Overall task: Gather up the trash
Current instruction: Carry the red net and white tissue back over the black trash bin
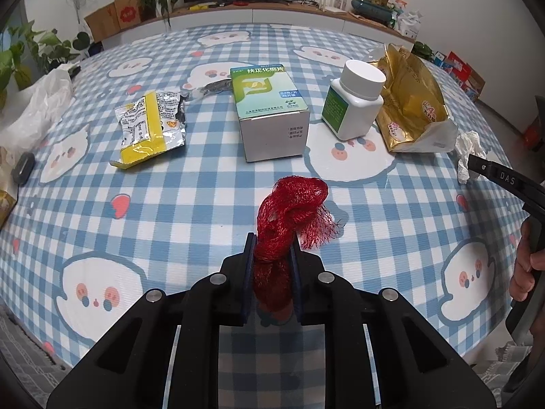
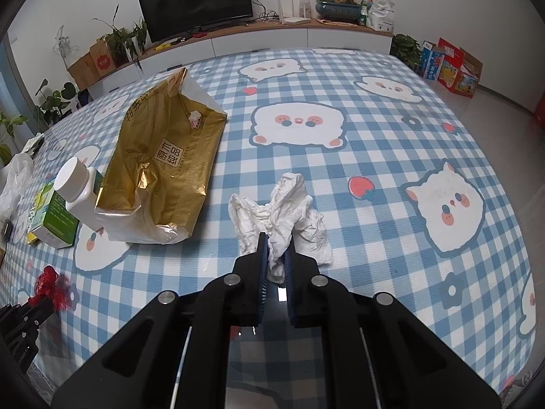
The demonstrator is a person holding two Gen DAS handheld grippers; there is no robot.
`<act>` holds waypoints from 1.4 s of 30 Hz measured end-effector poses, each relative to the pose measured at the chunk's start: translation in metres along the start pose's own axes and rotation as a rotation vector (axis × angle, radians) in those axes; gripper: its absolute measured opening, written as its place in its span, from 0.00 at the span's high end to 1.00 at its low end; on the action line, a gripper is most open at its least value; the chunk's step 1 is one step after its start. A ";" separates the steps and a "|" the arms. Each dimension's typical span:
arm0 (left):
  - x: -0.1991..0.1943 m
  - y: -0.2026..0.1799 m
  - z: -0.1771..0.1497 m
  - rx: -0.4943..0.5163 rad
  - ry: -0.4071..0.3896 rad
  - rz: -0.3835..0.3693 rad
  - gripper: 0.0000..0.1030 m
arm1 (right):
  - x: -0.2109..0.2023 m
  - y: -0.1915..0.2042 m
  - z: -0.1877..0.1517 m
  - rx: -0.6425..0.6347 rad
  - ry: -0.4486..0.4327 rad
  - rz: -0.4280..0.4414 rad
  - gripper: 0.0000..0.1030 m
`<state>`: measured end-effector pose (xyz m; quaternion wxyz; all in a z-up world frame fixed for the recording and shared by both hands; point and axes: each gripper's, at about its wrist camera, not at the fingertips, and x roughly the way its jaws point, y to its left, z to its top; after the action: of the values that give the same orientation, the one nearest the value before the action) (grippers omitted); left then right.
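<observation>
Left gripper [image 1: 272,248]: jaws pinched on the red mesh net [image 1: 289,211], gripped at its lower end so the bunched top stands free.
Right gripper [image 2: 275,254]: jaws clamped on the crumpled white tissue [image 2: 282,211], caught at its near fold.
Landmark: gold bag [image 2: 163,156], lying open on the checked tablecloth [image 2: 374,177].
Tissue: just right of the gold bag.
Net: nearer than the gold bag, to its left.
Remaining trash, likely: white bottle [image 1: 354,102], green box [image 1: 269,112], yellow wrapper [image 1: 150,126], all left of the gold bag.

Bunched red mesh netting [image 1: 289,218] and crumpled white tissue [image 2: 282,211], each pinched on the checked tabletop [image 2: 374,177].
</observation>
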<state>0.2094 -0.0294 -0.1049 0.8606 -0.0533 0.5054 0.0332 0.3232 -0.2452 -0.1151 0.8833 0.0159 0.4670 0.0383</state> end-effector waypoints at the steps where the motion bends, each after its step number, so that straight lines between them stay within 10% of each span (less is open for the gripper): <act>1: -0.002 0.000 0.000 -0.001 -0.002 -0.004 0.84 | -0.003 0.001 0.000 -0.002 -0.004 -0.002 0.92; 42: -0.092 -0.018 -0.081 -0.011 -0.060 -0.087 0.84 | -0.156 0.046 -0.113 -0.055 -0.110 0.017 0.92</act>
<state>0.0965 -0.0580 -0.0622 0.8758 -0.0789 0.4762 0.0000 0.1398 -0.2130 -0.0475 0.9073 -0.0025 0.4166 0.0576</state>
